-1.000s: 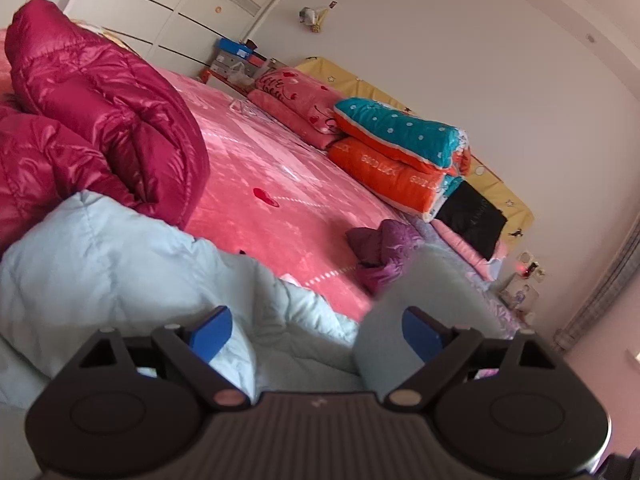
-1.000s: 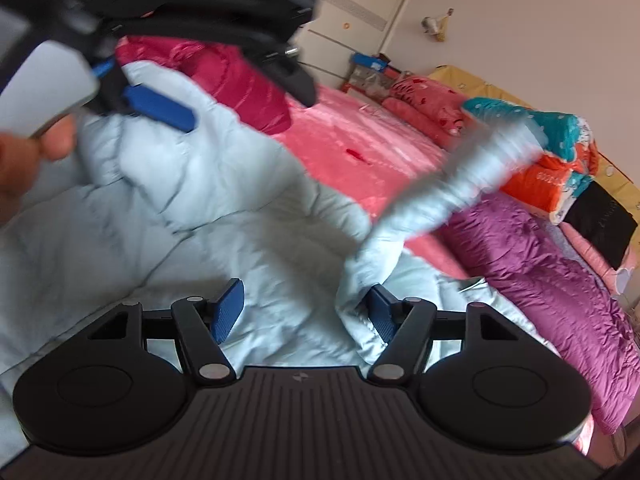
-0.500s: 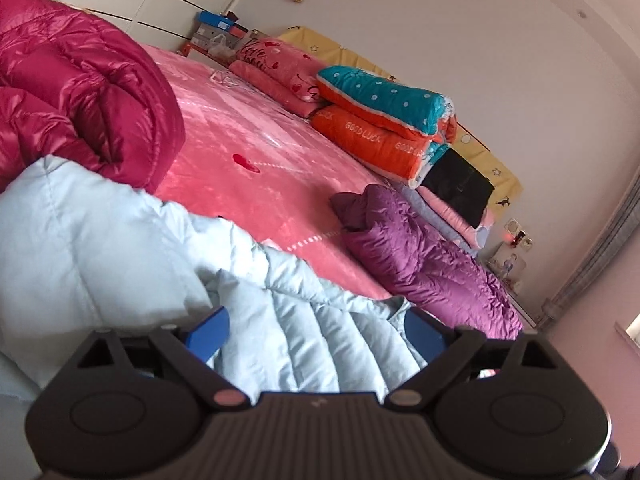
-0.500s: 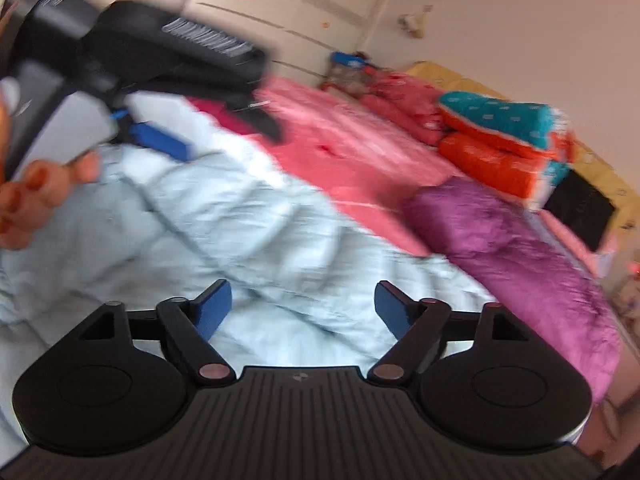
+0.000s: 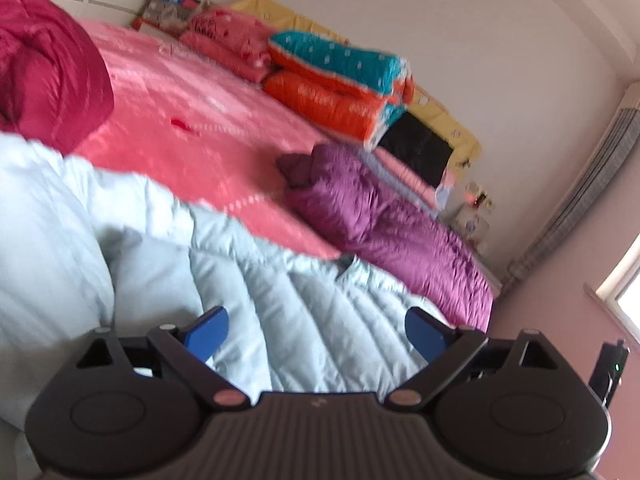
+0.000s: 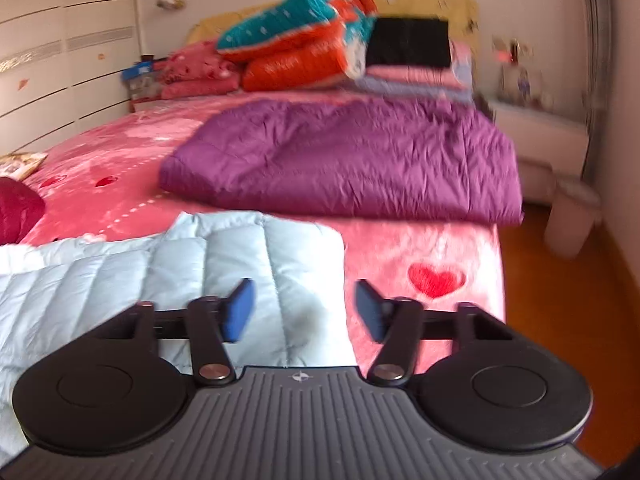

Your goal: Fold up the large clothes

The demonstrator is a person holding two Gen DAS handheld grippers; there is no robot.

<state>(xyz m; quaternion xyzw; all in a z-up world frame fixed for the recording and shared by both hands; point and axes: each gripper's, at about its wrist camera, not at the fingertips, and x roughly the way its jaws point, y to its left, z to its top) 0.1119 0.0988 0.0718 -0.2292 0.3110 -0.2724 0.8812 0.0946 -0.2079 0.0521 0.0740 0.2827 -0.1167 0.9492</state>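
Pale-blue jacket (image 6: 248,264): puffy, light, slippery; best pinched at hem edge. Right gripper (image 6: 305,309) closing, nothing pinched; left gripper (image 5: 316,334) wide, empty.

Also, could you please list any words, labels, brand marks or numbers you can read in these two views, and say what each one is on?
Nothing can be read for certain.
Orange quilt: pale lettering, too blurred to read.
Right gripper body: a small emblem, no legible text.
Left gripper body: a faint mark, unreadable.
Dark pink pillow: darker markings, too blurred to tell whether they are writing.
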